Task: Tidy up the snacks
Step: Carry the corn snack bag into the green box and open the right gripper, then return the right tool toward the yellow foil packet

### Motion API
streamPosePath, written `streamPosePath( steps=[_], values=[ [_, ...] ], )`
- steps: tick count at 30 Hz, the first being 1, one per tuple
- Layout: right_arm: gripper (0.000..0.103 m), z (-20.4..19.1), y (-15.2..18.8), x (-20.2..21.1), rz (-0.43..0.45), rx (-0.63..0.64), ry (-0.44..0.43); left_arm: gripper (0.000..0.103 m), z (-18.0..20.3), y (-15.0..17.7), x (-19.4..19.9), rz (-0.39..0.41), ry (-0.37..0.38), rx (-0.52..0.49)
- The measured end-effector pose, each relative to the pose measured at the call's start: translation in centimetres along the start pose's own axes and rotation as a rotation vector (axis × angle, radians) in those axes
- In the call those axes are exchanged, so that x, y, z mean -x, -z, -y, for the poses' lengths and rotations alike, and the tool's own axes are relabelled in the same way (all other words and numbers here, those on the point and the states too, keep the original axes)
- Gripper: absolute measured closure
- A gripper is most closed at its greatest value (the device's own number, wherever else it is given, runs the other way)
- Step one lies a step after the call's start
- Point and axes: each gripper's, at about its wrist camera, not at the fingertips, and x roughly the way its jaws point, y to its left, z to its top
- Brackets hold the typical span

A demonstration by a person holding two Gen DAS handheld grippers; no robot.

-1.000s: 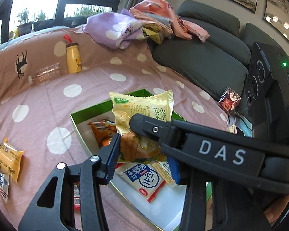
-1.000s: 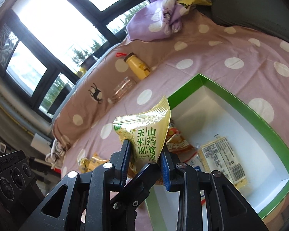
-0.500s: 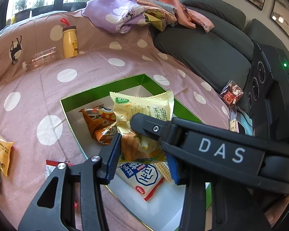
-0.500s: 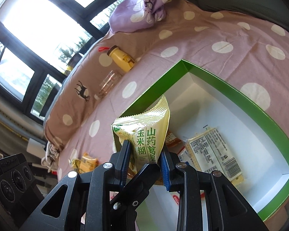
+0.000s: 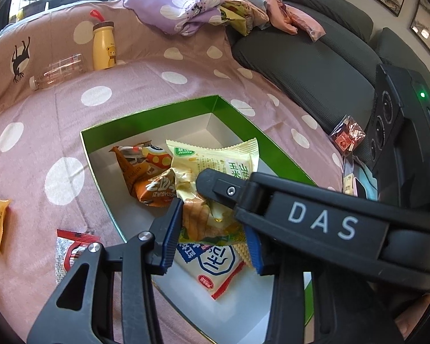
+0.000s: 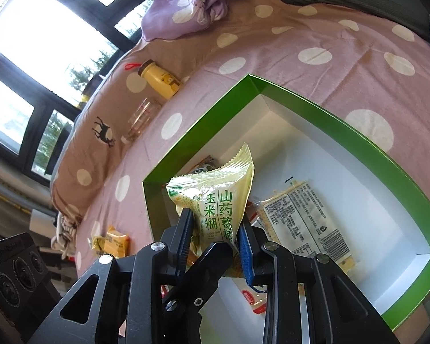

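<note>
A pale yellow snack packet [image 5: 215, 160] with green print hangs over the green-rimmed white box [image 5: 146, 114]. My left gripper [image 5: 212, 223] has its blue pads against the packet's crumpled lower part, and its jaws are closing on it. The right gripper's black finger [image 5: 215, 183] crosses in from the right and pinches the same packet higher up. In the right wrist view my right gripper [image 6: 215, 220] is shut on the yellow packet [image 6: 220, 197], above the box [image 6: 329, 114]. An orange packet [image 5: 146, 177] and a blue-and-white cracker packet [image 5: 215, 263] lie inside the box.
The box sits on a pink polka-dot cover. A yellow bottle [image 5: 103, 46] and a clear bottle [image 5: 57, 70] lie at the back left. Loose packets [image 5: 71, 252] lie left of the box. A dark sofa cushion [image 5: 301, 66] with a red packet [image 5: 348, 136] borders the right.
Both grippers have sunk towards the box with the yellow packet between them, so the box fills more of each view. The left jaws have narrowed slightly on the packet.
</note>
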Motion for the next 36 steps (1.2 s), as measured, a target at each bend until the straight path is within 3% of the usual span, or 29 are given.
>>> streamPosePath(
  steps=[19, 24, 28, 30, 32, 36],
  values=[
    [0.07, 0.9, -0.3, -1.7, -0.048, -0.043, 0.044, 0.064, -0.3, 0.1, -1.6, -0.046, -0.034, 0.021],
    [0.063, 1.0, -0.3, -1.2, -0.02, -0.061, 0.034, 0.061, -0.1, 0.1, -0.5, -0.016, -0.046, 0.008],
    [0.06, 0.1, -0.3, -0.4, 0.026, -0.025, 0.054, 0.047, -0.6, 0.3, 1.7, 0.025, -0.049, 0.019],
    [0.05, -0.7, -0.2, 0.0, 0.059, 0.004, 0.065, 0.041, -1.0, 0.6, 3.4, 0.057, -0.043, 0.025],
    [0.042, -1.4, 0.0, 0.3, 0.08, 0.032, 0.069, 0.028, -1.6, 1.0, 5.4, 0.093, -0.055, 0.032],
    [0.028, -3.4, 0.6, 0.7, 0.116, 0.101, 0.063, 0.02, -3.5, 2.2, 9.6, 0.162, -0.127, 0.062]
  ],
)
